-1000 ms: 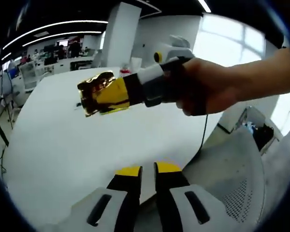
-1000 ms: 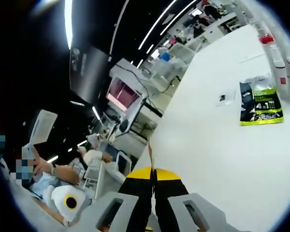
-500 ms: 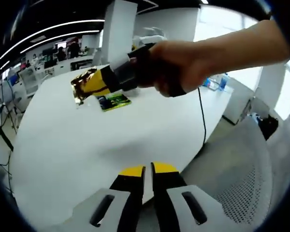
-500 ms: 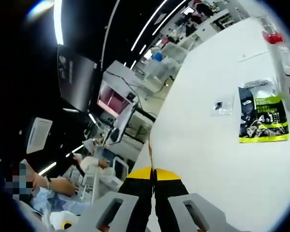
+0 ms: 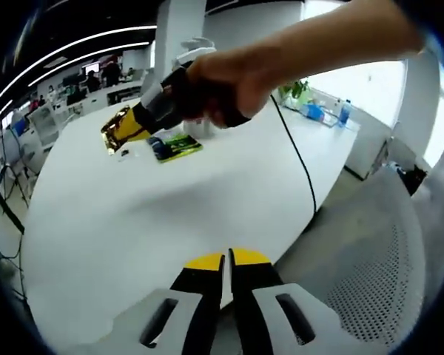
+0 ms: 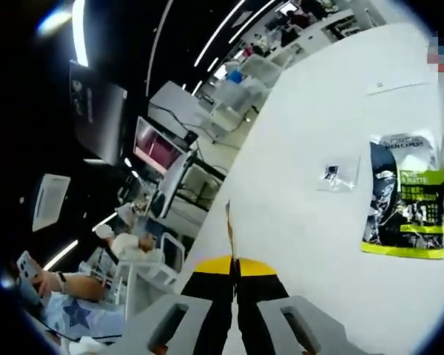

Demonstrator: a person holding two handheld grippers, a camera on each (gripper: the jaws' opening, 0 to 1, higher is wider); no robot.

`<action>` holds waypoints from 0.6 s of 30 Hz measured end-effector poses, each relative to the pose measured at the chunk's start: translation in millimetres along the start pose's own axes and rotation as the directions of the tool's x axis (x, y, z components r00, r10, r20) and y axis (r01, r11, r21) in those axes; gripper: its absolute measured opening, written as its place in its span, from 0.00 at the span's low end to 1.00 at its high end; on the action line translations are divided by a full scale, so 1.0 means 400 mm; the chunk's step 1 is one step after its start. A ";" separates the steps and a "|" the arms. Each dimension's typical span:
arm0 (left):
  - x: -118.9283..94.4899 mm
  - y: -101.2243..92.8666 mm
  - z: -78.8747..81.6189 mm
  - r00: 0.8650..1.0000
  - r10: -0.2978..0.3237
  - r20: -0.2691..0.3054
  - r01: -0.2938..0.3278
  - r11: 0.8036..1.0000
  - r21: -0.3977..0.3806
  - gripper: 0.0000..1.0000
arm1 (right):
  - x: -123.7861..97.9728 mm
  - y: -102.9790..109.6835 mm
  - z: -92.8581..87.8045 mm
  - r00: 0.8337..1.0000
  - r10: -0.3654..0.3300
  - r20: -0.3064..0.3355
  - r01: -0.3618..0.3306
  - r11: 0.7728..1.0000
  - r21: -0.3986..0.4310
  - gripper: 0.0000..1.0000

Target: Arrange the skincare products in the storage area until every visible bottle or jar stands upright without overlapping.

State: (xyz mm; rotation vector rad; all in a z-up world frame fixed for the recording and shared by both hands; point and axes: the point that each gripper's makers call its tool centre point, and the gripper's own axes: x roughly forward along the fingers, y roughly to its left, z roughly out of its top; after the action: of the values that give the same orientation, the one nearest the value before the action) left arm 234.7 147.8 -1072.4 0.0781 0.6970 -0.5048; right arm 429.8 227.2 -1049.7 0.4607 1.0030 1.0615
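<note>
In the left gripper view, the left gripper (image 5: 223,268) hung low over the near edge of the counter (image 5: 170,200), its jaws pressed together on nothing, probably parked while the other hand worked. Far ahead of those jaws and to their left, the right gripper (image 5: 117,129) was carried out over the counter by a hand (image 5: 214,92), pinching a gold foil sachet (image 5: 112,127), likely to set it down by the other products. Just beyond it lay a green-and-black pouch (image 5: 175,147), flat on the counter. In the right gripper view, the jaws met on the sachet's thin edge (image 6: 229,225), which rose straight up between them. Well to the right of the jaws lay the pouch (image 6: 405,196), with a small clear packet (image 6: 336,174) between.
</note>
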 end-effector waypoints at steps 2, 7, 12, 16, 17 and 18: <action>0.000 0.003 -0.001 1.000 0.004 -0.001 -0.004 1.000 0.005 0.00 | 0.006 -0.018 0.013 1.000 -0.025 -0.012 0.025 1.000 -0.011 0.00; 0.007 -0.005 -0.016 0.999 -0.007 -0.032 0.008 1.000 0.014 0.00 | 0.016 -0.064 0.035 0.997 -0.073 -0.029 0.073 0.997 0.013 0.00; 0.007 -0.003 -0.023 0.999 -0.005 -0.047 0.006 1.000 0.021 0.00 | 0.029 -0.096 0.015 0.991 -0.117 -0.062 0.121 0.991 0.062 0.00; 0.010 -0.008 -0.032 0.998 -0.014 -0.062 0.016 1.000 0.024 0.00 | 0.046 -0.125 -0.005 0.986 -0.147 -0.079 0.154 0.983 0.099 0.00; 0.010 -0.008 -0.036 0.997 -0.015 -0.071 0.017 0.999 0.028 0.00 | 0.049 -0.135 -0.011 0.984 -0.159 -0.081 0.168 0.979 0.119 0.00; 0.010 -0.008 -0.036 0.997 -0.015 -0.072 0.017 0.999 0.030 0.00 | 0.052 -0.139 -0.014 0.983 -0.162 -0.083 0.172 0.976 0.131 0.00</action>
State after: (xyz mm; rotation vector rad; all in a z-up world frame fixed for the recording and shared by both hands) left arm 227.3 146.7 -1085.8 0.1197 0.7604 -0.5303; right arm 455.7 219.5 -1102.8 0.4447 1.1637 0.8665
